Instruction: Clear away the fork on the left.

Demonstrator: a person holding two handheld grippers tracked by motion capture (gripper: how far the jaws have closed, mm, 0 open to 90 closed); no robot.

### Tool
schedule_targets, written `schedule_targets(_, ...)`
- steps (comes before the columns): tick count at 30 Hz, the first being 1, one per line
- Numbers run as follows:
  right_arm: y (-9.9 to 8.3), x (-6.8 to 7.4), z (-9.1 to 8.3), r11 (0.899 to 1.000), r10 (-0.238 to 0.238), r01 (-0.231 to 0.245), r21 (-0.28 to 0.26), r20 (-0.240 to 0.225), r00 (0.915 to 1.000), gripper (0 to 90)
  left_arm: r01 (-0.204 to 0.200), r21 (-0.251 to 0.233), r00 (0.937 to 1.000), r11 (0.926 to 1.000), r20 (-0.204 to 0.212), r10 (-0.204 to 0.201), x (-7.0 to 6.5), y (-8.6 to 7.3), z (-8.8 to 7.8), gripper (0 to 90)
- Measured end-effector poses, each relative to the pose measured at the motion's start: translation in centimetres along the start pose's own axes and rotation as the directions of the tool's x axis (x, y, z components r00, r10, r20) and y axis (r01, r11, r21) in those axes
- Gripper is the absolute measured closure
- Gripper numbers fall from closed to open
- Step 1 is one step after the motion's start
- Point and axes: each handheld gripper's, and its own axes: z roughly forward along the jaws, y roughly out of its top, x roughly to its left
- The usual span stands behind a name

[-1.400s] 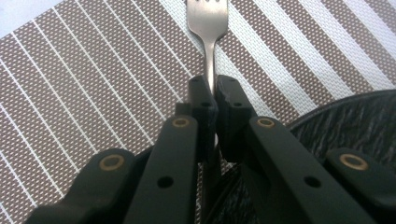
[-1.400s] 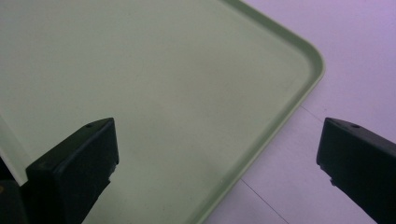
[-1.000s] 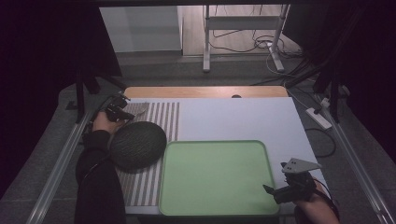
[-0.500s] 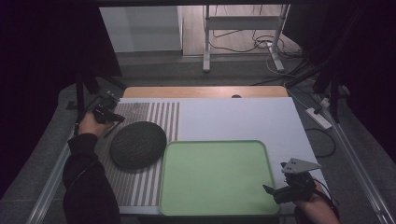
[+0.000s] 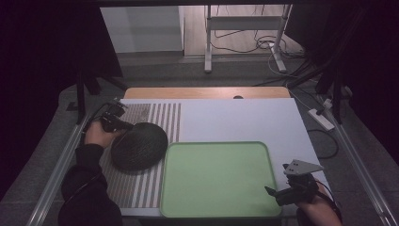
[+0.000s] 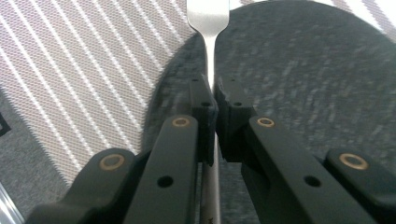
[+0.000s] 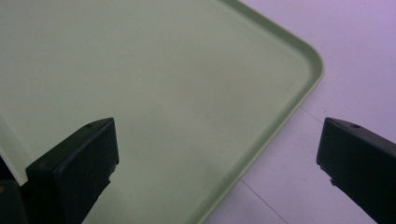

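My left gripper (image 6: 213, 95) is shut on the handle of a silver fork (image 6: 208, 28), whose tines point away over a dark round woven mat (image 6: 299, 70). In the high view that left gripper (image 5: 123, 124) hovers at the far left edge of the dark mat (image 5: 140, 146), which lies on a striped placemat (image 5: 155, 115). A light green tray (image 5: 216, 176) sits at the front middle. My right gripper (image 5: 275, 193) stands open by the tray's near right corner, its jaws wide apart over the tray rim (image 7: 280, 121) with nothing between them.
The white tabletop (image 5: 235, 117) stretches behind and to the right of the tray. A wooden strip (image 5: 207, 92) runs along the far edge. A power strip (image 5: 321, 118) and cables lie off the table's right side.
My left gripper has moved left and toward the table's front and risen a little, and the dark mat has shifted toward the tray. The right gripper has stayed in place.
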Motion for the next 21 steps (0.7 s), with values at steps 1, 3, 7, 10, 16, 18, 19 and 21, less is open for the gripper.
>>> schedule_targets(1,0.0,0.0,0.0,1.000,0.000,0.000,0.000,0.000,1.0000,0.0,0.003,-0.003,1.0000,1.0000,0.001,-0.003,-0.3,0.0,0.0,85.3)
schedule_targets(3,0.0,0.0,0.0,1.000,0.000,0.000,-0.001,0.000,1.0000,0.0,0.006,-0.005,1.0000,1.0000,0.006,-0.006,-0.9,-0.1,-0.1,85.3)
schedule_targets(7,0.0,0.0,0.0,1.000,-0.001,0.001,-0.002,0.000,1.0000,0.0,0.005,-0.011,0.9998,0.9999,0.018,-0.004,-2.4,-0.5,-0.2,85.3)
schedule_targets(10,0.0,0.0,0.0,1.000,-0.003,0.003,-0.003,-0.001,1.0000,0.0,-0.001,-0.019,0.9996,0.9998,0.029,0.002,-3.6,-0.8,-0.5,85.3)
schedule_targets(16,0.0,0.0,-0.1,1.000,-0.005,0.005,-0.005,-0.003,1.0000,0.0,-0.007,-0.031,0.9986,0.9995,0.053,0.008,-6.0,-1.6,-0.7,85.3)
schedule_targets(18,0.0,0.0,-0.1,1.000,-0.006,0.006,-0.006,-0.004,1.0000,0.0,-0.016,-0.031,0.9980,0.9994,0.060,0.018,-6.8,-1.9,-0.6,85.3)
schedule_targets(19,0.0,0.0,-0.1,1.000,-0.007,0.007,-0.006,-0.005,1.0000,0.0,-0.025,-0.027,0.9977,0.9993,0.063,0.027,-7.3,-2.1,-0.6,85.3)
schedule_targets(21,0.0,0.1,-0.1,1.000,-0.009,0.009,-0.007,-0.006,0.9999,0.0,-0.030,-0.029,0.9975,0.9991,0.064,0.032,-8.1,-2.4,-0.6,85.3)
